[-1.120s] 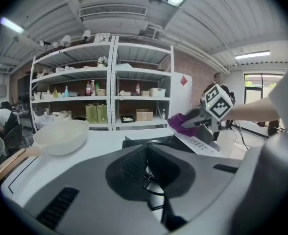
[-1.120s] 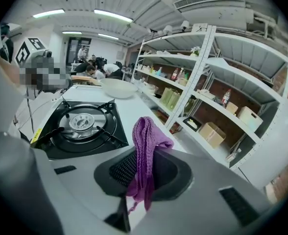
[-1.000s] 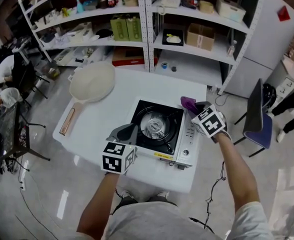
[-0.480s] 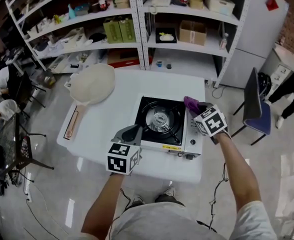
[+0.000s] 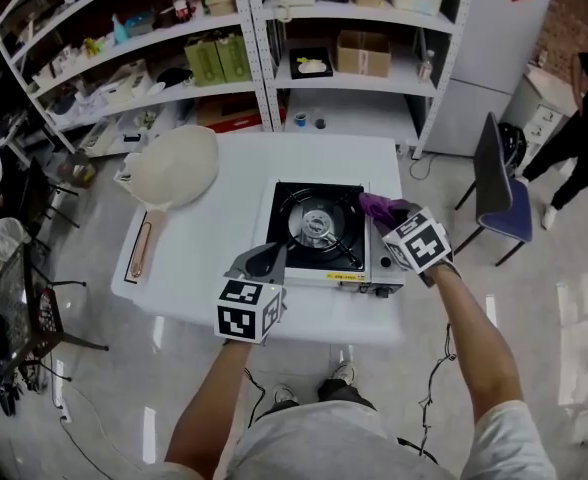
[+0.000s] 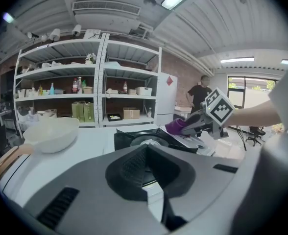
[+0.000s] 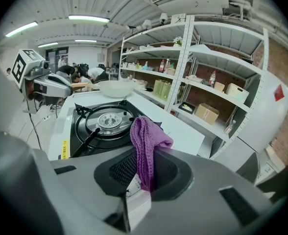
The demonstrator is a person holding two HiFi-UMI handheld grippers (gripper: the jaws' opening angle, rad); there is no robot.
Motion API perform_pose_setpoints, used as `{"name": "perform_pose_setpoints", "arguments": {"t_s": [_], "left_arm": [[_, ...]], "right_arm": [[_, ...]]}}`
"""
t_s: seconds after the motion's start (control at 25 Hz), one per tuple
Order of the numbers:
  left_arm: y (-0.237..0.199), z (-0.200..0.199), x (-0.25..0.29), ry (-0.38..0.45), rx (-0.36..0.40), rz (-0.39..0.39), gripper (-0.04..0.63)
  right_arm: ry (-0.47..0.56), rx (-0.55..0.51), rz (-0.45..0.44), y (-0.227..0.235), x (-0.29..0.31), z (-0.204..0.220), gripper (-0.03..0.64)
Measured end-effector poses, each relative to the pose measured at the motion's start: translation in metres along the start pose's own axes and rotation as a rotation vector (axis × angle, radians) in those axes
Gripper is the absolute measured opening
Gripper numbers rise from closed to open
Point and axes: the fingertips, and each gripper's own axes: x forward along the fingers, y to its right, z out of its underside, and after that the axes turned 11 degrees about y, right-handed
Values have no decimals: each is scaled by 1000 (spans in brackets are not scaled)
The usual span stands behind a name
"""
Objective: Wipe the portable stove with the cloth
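cloth at the stove's right edge, wipe about to start

the portable stove (image 5: 319, 236) sits on the white bench (image 5: 214, 258), toward its right side and near the front edge. the right claw (image 5: 394, 218) is clenched on the purple cloth (image 5: 377, 206). a fold of cloth stands up between its jaws and hangs out in front of them. in the head view the cloth is over the stove's right side, by the far right corner of the black burner well. whether it already touches the metal, i can't tell.

the left claw (image 5: 264, 261) sits just beside the stove's front left corner. its jaws are drawn together with nothing between them. a cream bowl-shaped pan with a wooden handle (image 5: 171, 165) lies at the bench's far left, well apart from the work.

to do this well, i'd lower the right claw until the loose fold presses flat on the surface, so cloth meets the stove and not the jaw tips. long strokes along the pale right strip and the front lip look safest. the pan supports and burner head stick up and could snag the knit, so work around them. the stove looks light enough to slide, so bracing its front left corner with the left claw should steady it.
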Motion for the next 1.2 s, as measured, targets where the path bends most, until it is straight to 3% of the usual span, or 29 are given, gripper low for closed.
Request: {"name": "perform_pose_setpoints", "arguments": {"t_s": [1.2], "left_arm": [[13,5,-40,38,11,171,2]], "right_arm": [[-26,96,140,-89,-76,32,66]]}}
